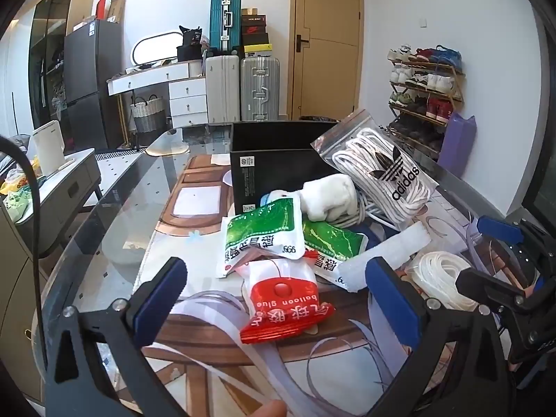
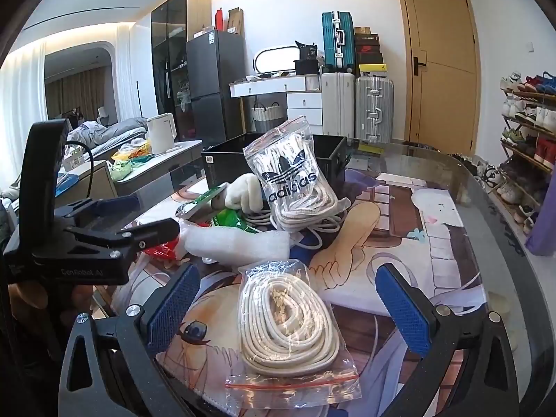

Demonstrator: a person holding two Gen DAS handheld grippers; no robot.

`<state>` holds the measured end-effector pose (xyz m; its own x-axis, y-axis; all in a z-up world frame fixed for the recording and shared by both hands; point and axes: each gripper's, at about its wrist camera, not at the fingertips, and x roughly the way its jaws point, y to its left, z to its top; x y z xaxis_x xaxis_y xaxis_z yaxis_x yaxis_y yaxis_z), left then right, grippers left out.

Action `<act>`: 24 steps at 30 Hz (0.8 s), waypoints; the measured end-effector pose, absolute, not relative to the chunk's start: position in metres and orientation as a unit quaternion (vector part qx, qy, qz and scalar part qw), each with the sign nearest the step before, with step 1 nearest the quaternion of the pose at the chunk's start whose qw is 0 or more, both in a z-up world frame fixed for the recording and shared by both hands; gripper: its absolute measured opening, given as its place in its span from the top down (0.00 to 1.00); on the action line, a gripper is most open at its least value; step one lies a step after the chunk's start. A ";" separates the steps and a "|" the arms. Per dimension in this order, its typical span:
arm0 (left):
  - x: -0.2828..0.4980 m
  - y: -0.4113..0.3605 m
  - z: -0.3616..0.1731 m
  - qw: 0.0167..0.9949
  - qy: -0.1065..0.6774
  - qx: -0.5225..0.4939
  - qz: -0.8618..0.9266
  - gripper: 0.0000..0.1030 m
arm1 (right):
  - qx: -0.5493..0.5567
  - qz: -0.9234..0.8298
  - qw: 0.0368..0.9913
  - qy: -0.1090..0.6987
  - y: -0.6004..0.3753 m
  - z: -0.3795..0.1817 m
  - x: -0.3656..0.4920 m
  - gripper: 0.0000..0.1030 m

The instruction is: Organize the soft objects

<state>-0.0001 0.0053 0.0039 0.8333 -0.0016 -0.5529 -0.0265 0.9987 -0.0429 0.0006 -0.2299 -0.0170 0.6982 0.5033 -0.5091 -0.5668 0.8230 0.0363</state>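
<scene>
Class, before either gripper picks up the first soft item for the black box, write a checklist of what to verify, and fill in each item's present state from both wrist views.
1. Left gripper open and holding nothing: ok.
2. Right gripper open and holding nothing: ok.
3. Bag of coiled cord lies between the right fingers, free of the pile: ok.
4. Red balloon glue packet free to lift: not ok, a green packet overlaps its top.
5. Black box open on top: ok.
6. Box has room inside: cannot tell, the interior is hidden.
</scene>
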 end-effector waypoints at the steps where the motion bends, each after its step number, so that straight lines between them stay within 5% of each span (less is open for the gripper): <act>1: 0.000 0.006 0.004 0.957 0.288 -0.024 0.008 0.00 | -0.063 0.291 0.918 0.262 -0.229 -0.015 0.005 0.00; 24: 0.001 0.015 -0.001 0.955 0.295 -0.027 0.012 0.00 | -0.070 0.289 0.914 0.277 -0.228 -0.018 0.008 0.00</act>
